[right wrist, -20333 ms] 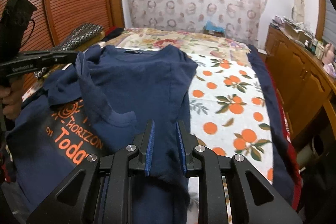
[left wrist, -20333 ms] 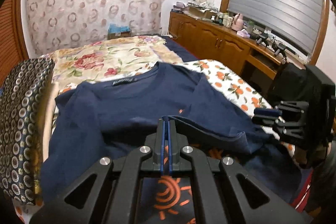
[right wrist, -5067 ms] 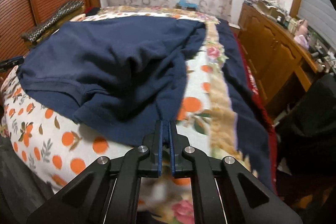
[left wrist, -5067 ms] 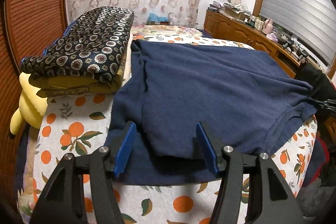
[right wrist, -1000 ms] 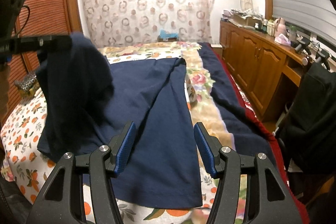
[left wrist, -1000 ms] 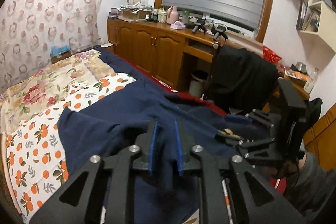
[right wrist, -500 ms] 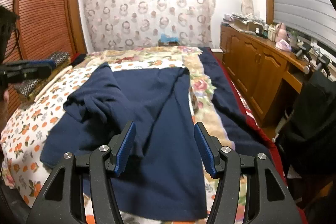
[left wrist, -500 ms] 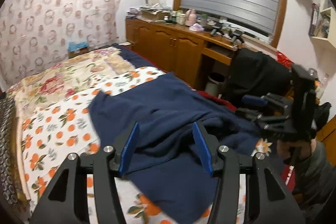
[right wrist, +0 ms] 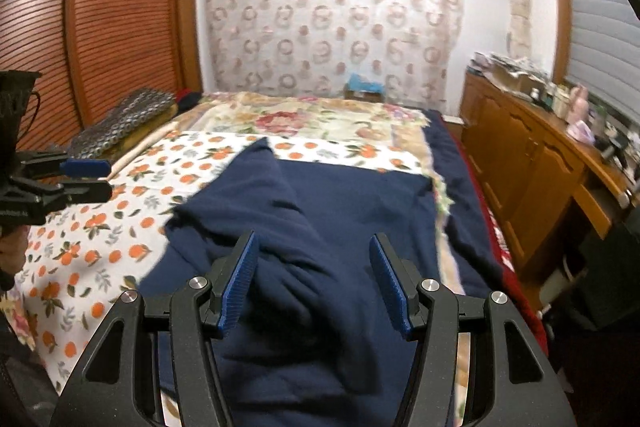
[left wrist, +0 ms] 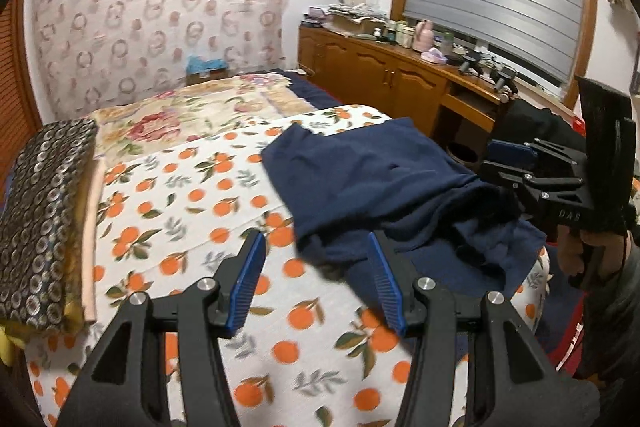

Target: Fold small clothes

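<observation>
Orange-print bedsheet bears crumpled navy shirt.

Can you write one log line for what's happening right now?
left gripper: open, just released | right gripper: open, empty | navy shirt: lying rumpled on orange-print sheet

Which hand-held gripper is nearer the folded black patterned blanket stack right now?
Left. The left hand-held gripper hangs open over the orange-print sheet, with the blanket stack just off its left side. The right hand-held gripper hangs open over the navy shirt, farther across the bed.
</observation>
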{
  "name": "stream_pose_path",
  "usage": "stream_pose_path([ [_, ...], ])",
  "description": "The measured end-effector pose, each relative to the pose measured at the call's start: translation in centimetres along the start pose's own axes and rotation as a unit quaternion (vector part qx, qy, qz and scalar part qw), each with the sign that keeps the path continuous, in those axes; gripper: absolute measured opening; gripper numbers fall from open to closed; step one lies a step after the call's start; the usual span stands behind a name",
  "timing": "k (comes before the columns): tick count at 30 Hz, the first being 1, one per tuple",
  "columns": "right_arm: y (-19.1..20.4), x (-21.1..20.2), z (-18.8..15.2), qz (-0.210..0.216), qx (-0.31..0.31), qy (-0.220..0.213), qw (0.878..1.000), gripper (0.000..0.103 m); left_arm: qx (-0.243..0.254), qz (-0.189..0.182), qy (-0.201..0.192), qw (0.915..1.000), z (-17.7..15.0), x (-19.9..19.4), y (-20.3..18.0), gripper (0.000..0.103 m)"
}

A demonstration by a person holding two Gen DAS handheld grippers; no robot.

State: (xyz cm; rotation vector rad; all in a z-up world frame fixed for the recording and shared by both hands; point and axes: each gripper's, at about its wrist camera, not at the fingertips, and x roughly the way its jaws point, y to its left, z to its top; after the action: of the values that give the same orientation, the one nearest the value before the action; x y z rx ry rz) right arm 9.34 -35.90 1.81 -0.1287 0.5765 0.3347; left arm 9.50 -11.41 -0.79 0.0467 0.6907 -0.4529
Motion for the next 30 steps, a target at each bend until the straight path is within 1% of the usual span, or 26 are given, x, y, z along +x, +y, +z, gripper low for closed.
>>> stream_pose_path([
  [9,4.7,3.3,2.3,0.046,-0.045,0.016,0.998,0.059,-0.021,0.018,-0.006,0.9996,-1.6,-1.6,2.2,0.052],
  [15,7.3,6.1,3.3,0.069,-0.067,0.038,0.995,0.059,-0.029,0.028,-0.008,0.9992,-2.4,-2.4,3.4,0.052],
  [21,9.2,8.0,3.6,0.089,-0.082,0.056,0.991,0.059,-0.040,0.032,-0.010,0.9986,-3.1,-2.9,4.5,0.052],
  [26,10.6,9.9,3.5,0.102,-0.091,0.080,0.987,0.060,-0.045,0.034,-0.009,0.9984,-3.5,-3.0,5.1,0.052],
  [30,11.4,11.1,3.3,0.108,-0.102,0.098,0.984,0.062,-0.051,0.034,-0.008,0.9981,-3.9,-3.1,5.4,0.052],
])
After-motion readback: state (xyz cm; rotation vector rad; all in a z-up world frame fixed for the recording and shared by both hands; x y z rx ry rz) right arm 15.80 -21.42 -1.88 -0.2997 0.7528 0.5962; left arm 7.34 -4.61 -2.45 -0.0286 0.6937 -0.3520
